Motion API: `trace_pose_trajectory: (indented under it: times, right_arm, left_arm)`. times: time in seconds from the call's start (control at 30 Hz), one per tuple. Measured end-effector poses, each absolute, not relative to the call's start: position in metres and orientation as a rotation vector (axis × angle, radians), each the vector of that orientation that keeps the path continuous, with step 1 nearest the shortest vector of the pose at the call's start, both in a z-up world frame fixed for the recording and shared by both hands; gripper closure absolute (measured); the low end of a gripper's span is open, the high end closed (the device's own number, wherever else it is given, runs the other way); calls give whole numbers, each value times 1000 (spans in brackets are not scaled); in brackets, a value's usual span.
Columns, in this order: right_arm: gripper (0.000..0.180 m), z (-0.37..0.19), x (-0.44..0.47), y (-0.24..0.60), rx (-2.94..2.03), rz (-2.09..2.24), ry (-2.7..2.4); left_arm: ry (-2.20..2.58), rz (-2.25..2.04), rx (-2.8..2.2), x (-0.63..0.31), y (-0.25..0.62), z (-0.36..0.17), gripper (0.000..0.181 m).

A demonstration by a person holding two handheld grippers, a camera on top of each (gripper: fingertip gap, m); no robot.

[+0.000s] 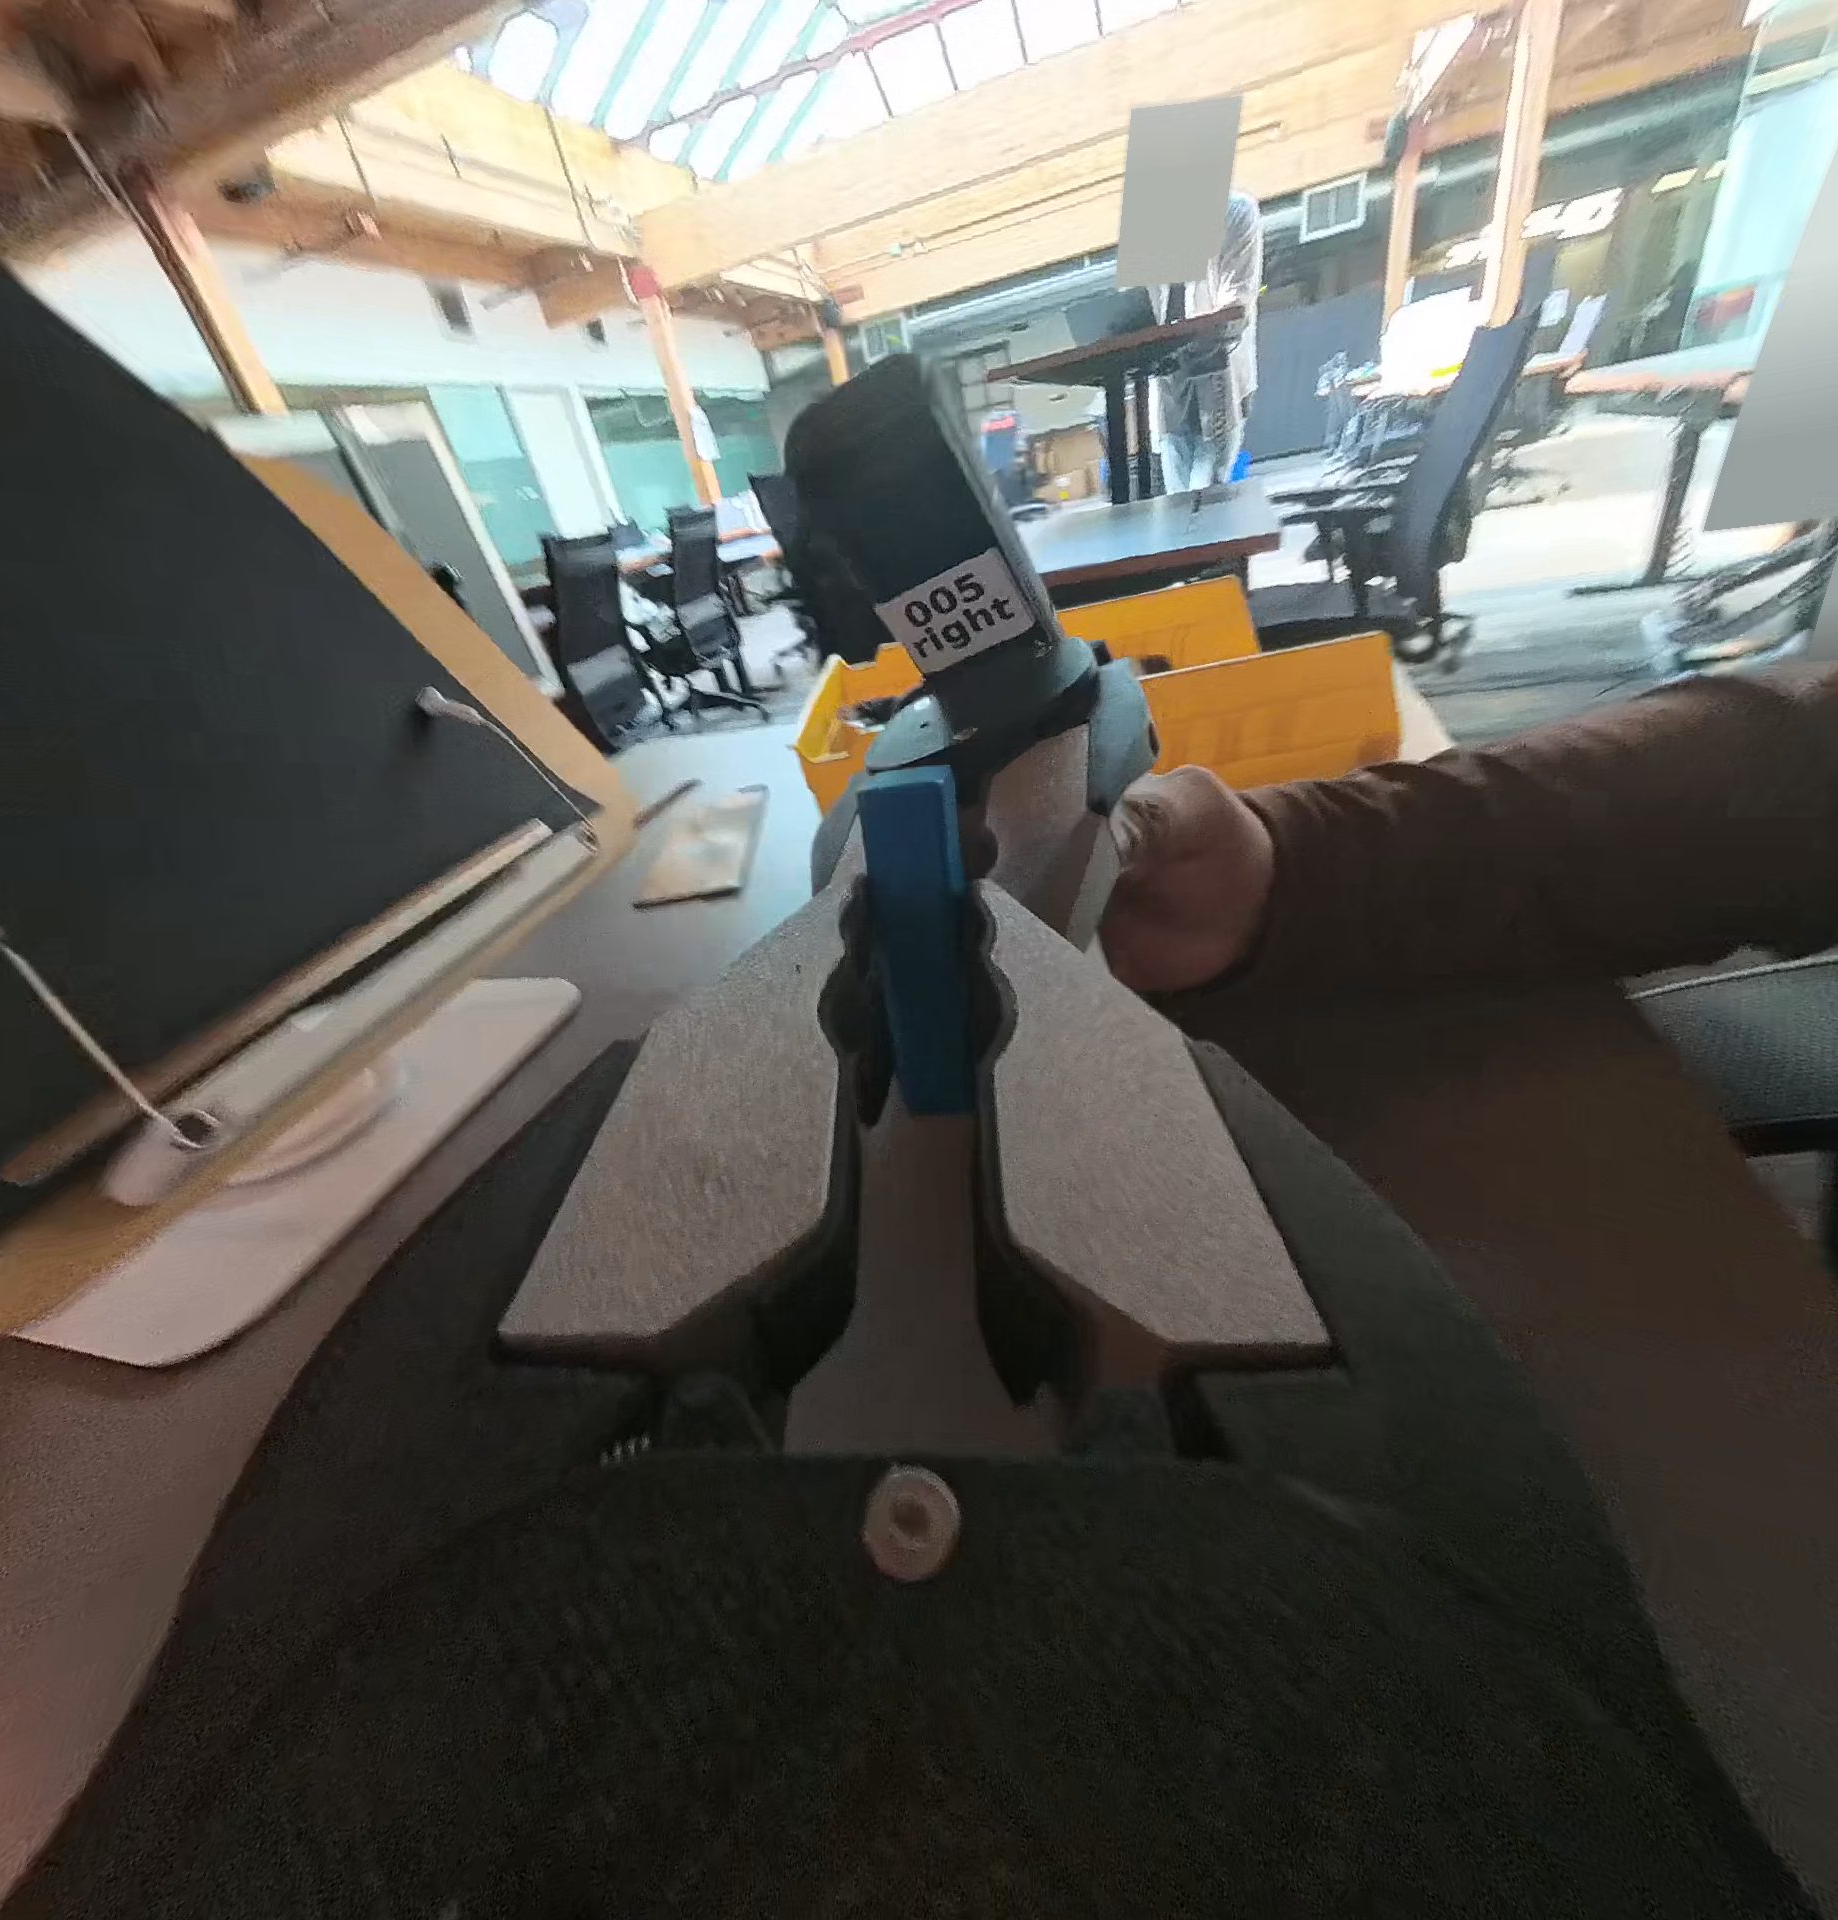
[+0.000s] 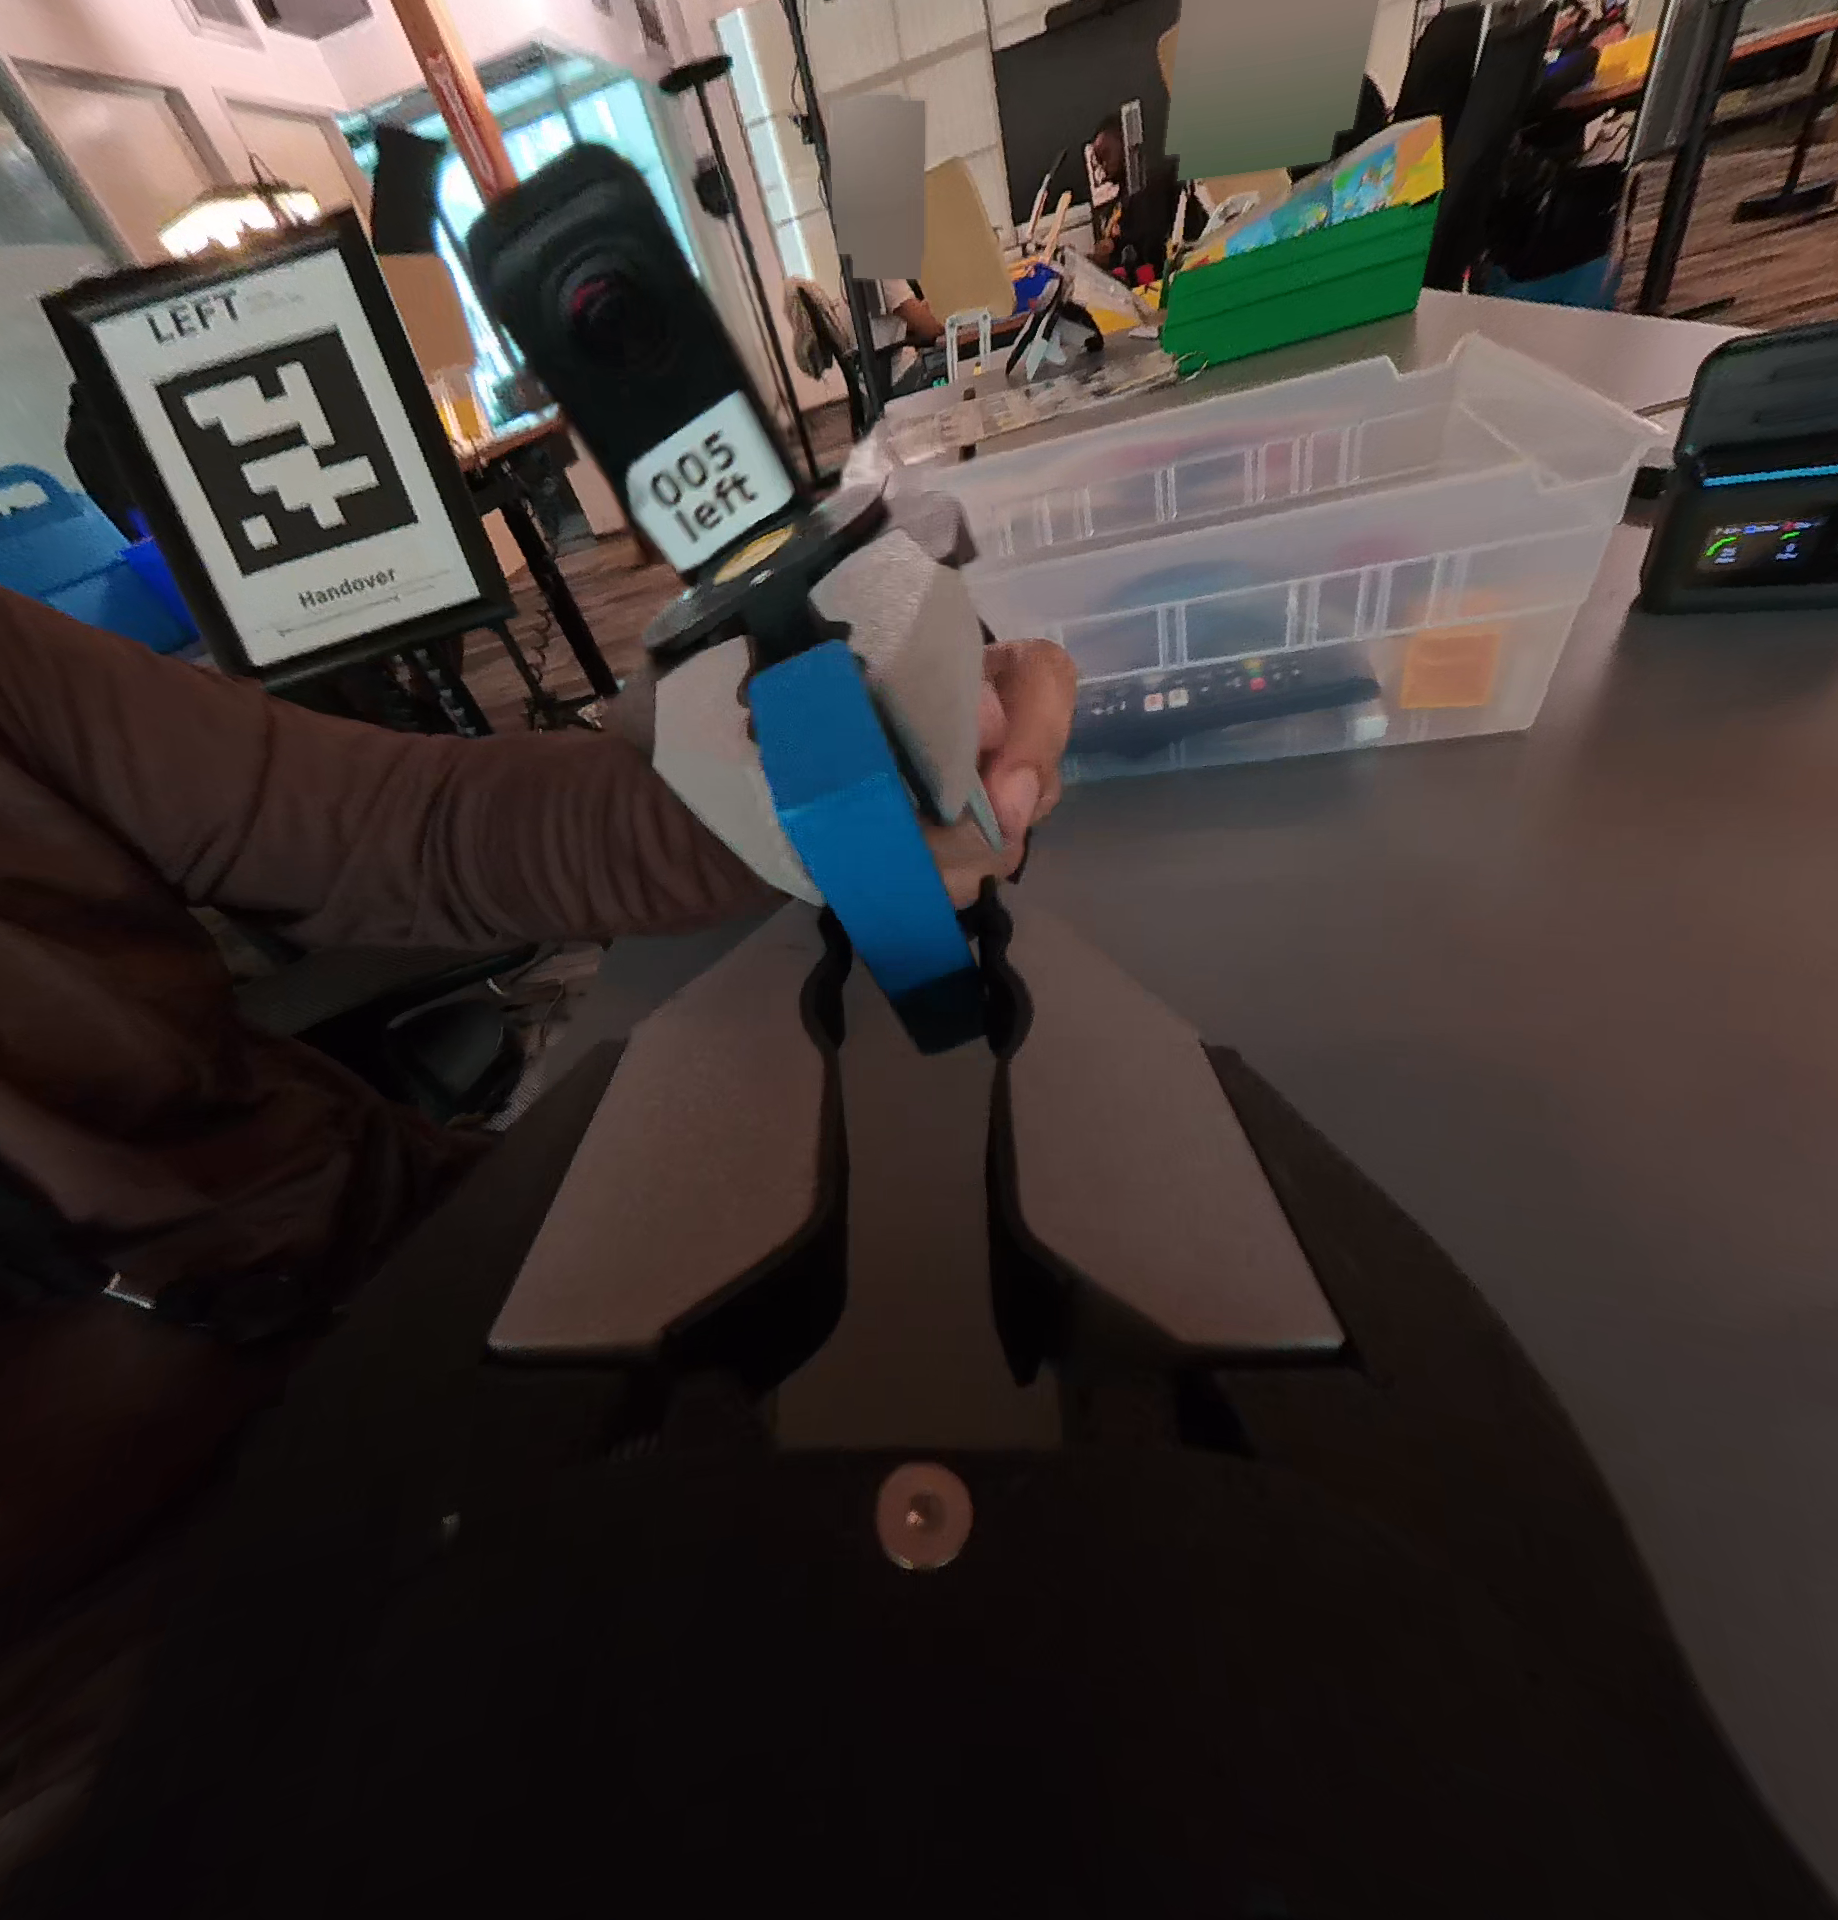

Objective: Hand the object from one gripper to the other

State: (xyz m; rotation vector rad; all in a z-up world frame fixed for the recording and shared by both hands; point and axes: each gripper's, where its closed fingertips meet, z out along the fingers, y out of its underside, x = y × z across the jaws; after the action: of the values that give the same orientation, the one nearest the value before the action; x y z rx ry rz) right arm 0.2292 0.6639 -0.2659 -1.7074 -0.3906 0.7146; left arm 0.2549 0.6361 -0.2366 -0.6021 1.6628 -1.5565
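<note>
A long blue block (image 1: 915, 935) is held in mid-air between both grippers, which face each other. My left gripper (image 1: 917, 935) is shut on its near end in the left wrist view, with the black pads pressing both sides. The right gripper (image 1: 930, 821) clamps the far end, held by a hand (image 1: 1185, 883) in a brown sleeve. In the right wrist view my right gripper (image 2: 920, 977) is shut on the lower end of the block (image 2: 863, 831). The left gripper (image 2: 884, 852) holds the upper end there.
Yellow bins (image 1: 1279, 707) stand behind the grippers, and a black board on a stand (image 1: 167, 675) is at the left. On the grey table (image 2: 1414, 987) sit a clear plastic bin (image 2: 1289, 540), a black device (image 2: 1777, 468) and a green bin (image 2: 1299, 281). A marker sign (image 2: 281, 457) stands at the left. The tips of both grippers are at nearly the same place.
</note>
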Motion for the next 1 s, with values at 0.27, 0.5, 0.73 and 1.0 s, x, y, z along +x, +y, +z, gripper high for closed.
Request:
trace_pose_trajectory:
  times: [0.27,0.5,0.73,1.0]
  right_arm:
    - [156,-264,264,667,-1705,617,-260]
    - [145,-265,279,674,-1717,495,-184]
    - [133,-266,278,679,-1713,522,-129]
    - [149,-283,275,687,-1802,505,-107]
  left_arm:
    - [1526,-1084,-527,268,666,-233,168]
    - [1590,-684,-493,284,684,-263,168]
    - [1612,-492,-417,288,685,-273,168]
    - [1612,-320,-351,289,682,-278,168]
